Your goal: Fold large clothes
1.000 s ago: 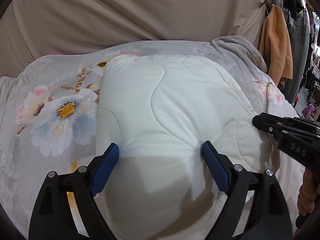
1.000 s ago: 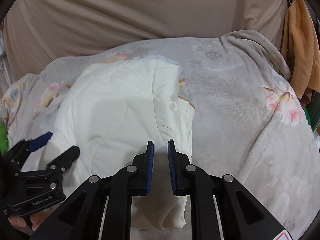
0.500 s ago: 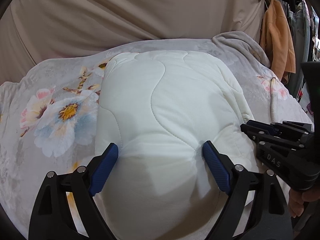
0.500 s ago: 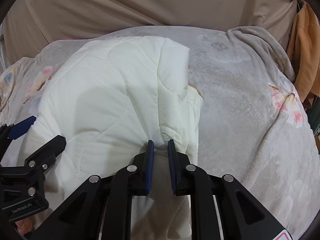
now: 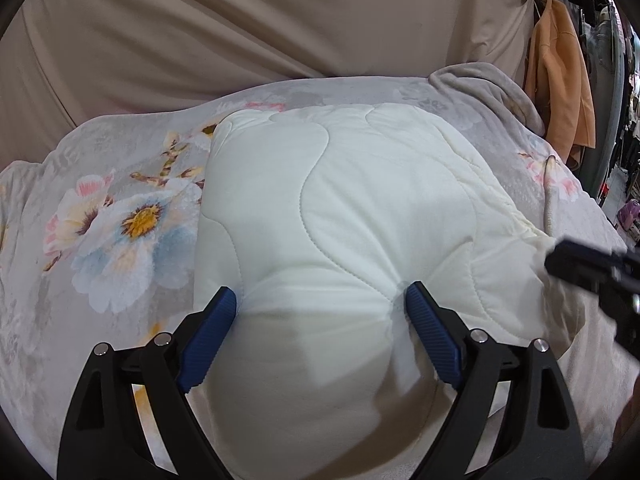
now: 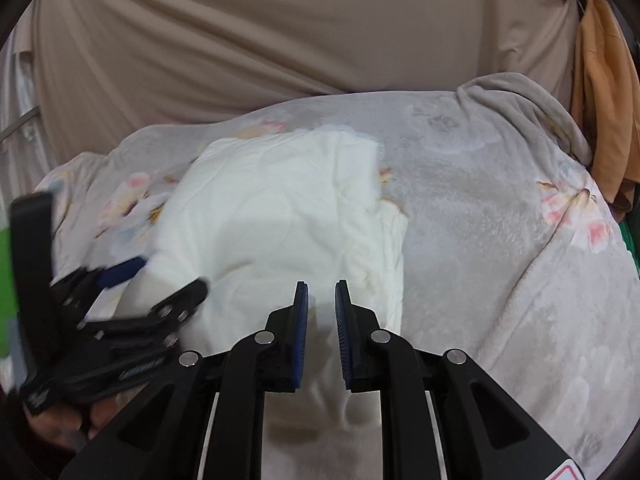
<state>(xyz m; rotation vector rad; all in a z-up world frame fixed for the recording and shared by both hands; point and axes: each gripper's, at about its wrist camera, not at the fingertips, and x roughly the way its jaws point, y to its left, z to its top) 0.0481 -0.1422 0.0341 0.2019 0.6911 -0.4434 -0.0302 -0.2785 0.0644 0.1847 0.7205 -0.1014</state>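
Since the earlier frames the right gripper (image 6: 321, 300) has drawn back from the bundle's edge, while the left one has kept its place. On the left, the left gripper (image 5: 320, 312) stands wide, its blue pads pressed into the sides of the folded cream quilted garment (image 5: 340, 220), which lies on the floral blanket (image 5: 120, 220). To the right, the right gripper's jaws stand nearly together, apparently with nothing between them, though blur hampers that view. The fold looks nearly complete; next comes squaring the loose right edge or lifting the bundle away.
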